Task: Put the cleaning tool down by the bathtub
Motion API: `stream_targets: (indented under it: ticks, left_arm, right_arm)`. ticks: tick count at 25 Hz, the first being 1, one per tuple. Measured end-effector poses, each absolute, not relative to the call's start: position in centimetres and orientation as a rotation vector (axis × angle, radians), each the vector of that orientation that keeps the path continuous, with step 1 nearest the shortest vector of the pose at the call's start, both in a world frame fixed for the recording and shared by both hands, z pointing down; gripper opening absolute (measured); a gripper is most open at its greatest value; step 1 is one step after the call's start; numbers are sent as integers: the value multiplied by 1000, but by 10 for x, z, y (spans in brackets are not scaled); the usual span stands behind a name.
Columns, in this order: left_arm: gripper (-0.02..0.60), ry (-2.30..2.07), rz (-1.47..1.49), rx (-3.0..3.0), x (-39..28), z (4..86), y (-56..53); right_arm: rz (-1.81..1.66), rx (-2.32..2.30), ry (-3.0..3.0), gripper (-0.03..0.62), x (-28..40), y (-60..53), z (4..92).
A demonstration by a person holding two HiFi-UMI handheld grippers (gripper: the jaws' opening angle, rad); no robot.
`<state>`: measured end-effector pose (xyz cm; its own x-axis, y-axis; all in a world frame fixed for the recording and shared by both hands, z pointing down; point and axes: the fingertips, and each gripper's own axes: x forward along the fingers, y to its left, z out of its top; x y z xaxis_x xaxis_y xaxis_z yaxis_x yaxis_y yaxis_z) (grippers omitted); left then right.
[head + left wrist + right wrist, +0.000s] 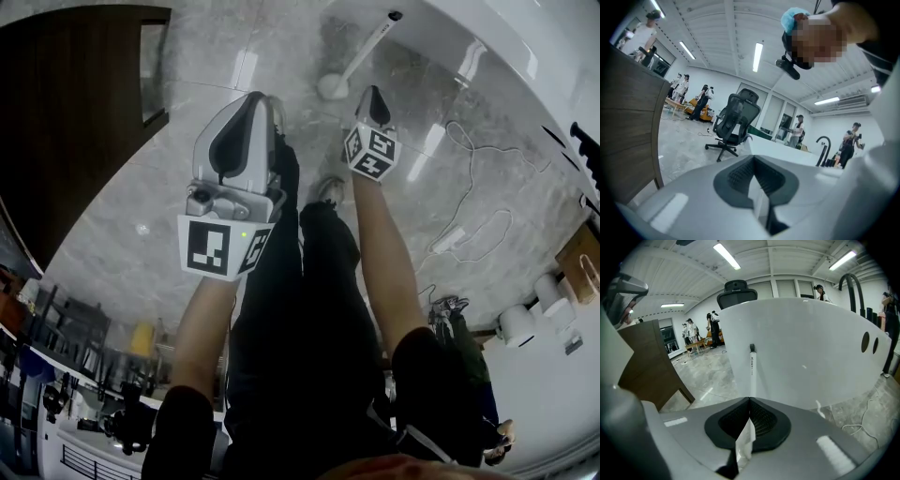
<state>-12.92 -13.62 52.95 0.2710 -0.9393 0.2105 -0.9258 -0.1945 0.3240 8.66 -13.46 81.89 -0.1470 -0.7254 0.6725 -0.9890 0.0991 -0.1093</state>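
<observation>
Right gripper (749, 400) is clenched on nothing, and so is the left gripper (752, 159). Cleaning tool (752, 369) leans on the bathtub (811, 352), head on the floor (187, 187). It looks light and stiff, its slim handle likely slick; mid-shaft seems the best hold.

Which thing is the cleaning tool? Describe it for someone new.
Find the white bathtub. Against its outer wall leans the tool, a straight white stick with a round head on the grey floor. The nearby white cable is limp and curly.
</observation>
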Motion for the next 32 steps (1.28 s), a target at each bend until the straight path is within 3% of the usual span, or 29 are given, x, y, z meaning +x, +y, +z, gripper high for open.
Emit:
stream_targets:
  ticks: [14, 32]
  left_arm:
    - [9, -1687, -82, 2240, -61, 385, -95]
    - [8, -1693, -81, 2264, 35, 213, 8]
  right_arm:
    - [853, 1660, -1951, 0, 127, -59, 658]
    - [663, 1687, -2219, 0, 190, 16, 355]
